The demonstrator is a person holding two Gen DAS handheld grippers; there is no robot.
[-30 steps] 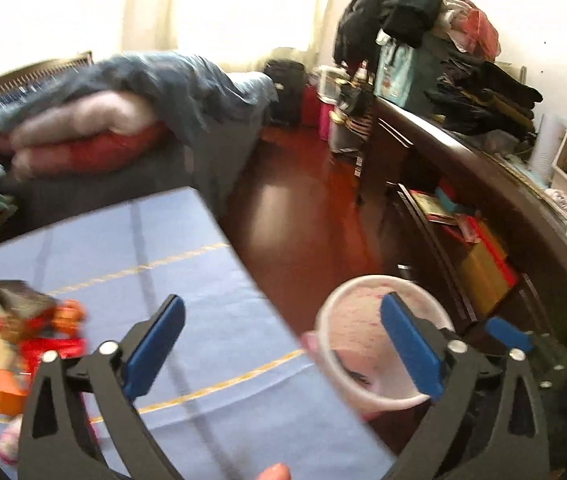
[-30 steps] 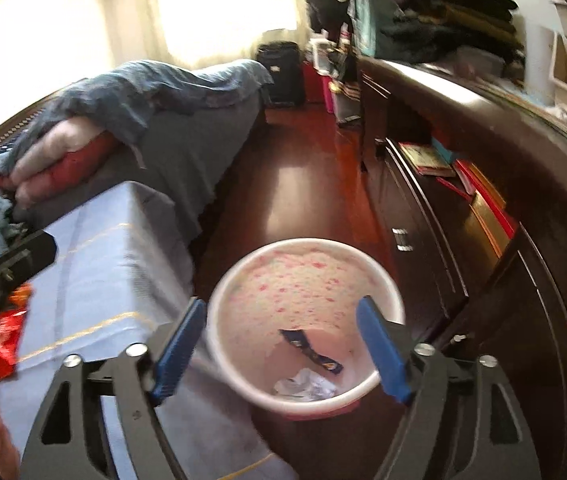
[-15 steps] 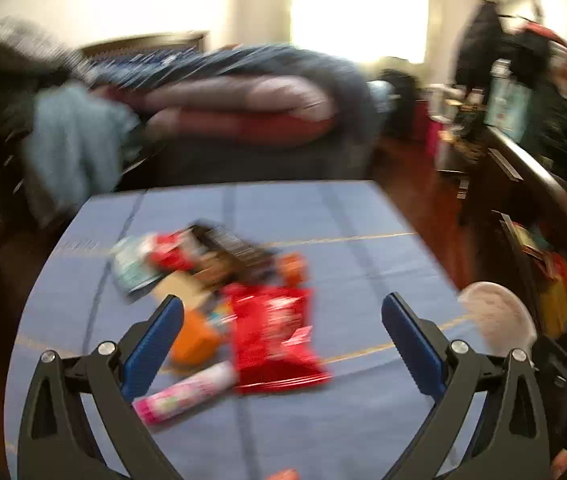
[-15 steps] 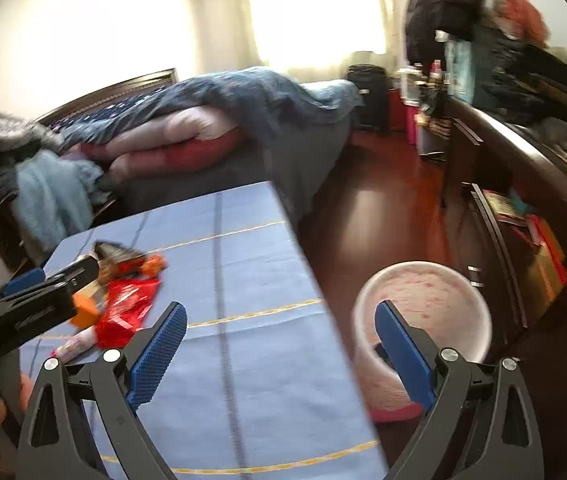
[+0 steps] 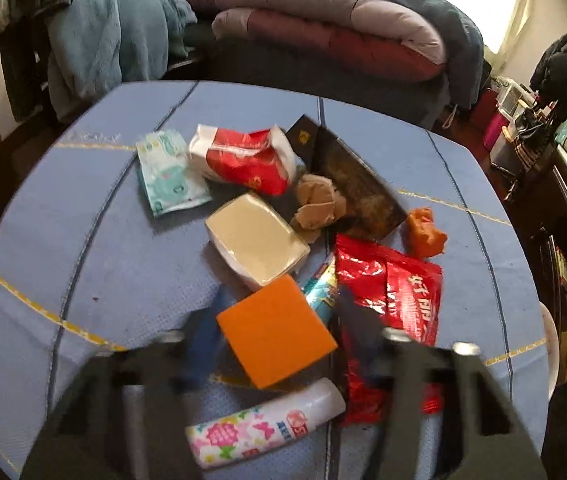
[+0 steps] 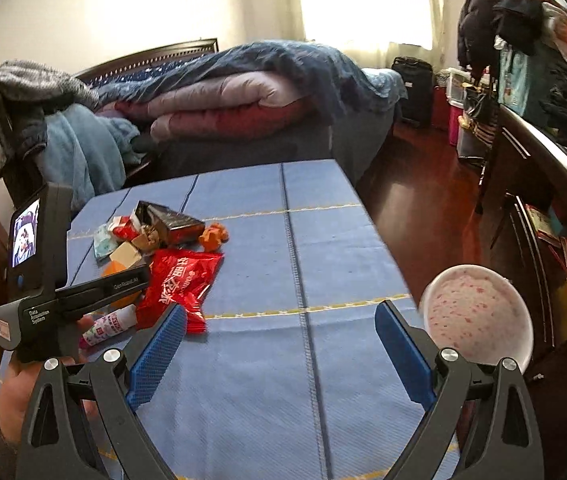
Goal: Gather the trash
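A pile of trash lies on the blue tablecloth (image 5: 83, 248): an orange square (image 5: 277, 330), a beige box (image 5: 257, 240), a red snack bag (image 5: 393, 292), a red-white tissue pack (image 5: 243, 158), a wipes packet (image 5: 165, 172), crumpled brown paper (image 5: 317, 206), an orange wrapper (image 5: 423, 232), a dark box (image 5: 357, 190) and a floral tube (image 5: 267, 424). My left gripper (image 5: 279, 326) is blurred, its jaws on either side of the orange square. My right gripper (image 6: 279, 354) is open and empty over bare cloth. The pink speckled bin (image 6: 477, 312) stands off the table's right edge.
A bed with folded quilts (image 6: 223, 96) lies behind the table. A dark dresser (image 6: 543, 184) piled with clothes runs along the right. Red wooden floor (image 6: 415, 200) lies between table and dresser. The left gripper's body (image 6: 67, 280) shows in the right wrist view.
My left gripper has swung from the bin side to the trash pile and dropped close over the orange square, its jaws narrower. My right gripper has pulled back from the bin to over the table.
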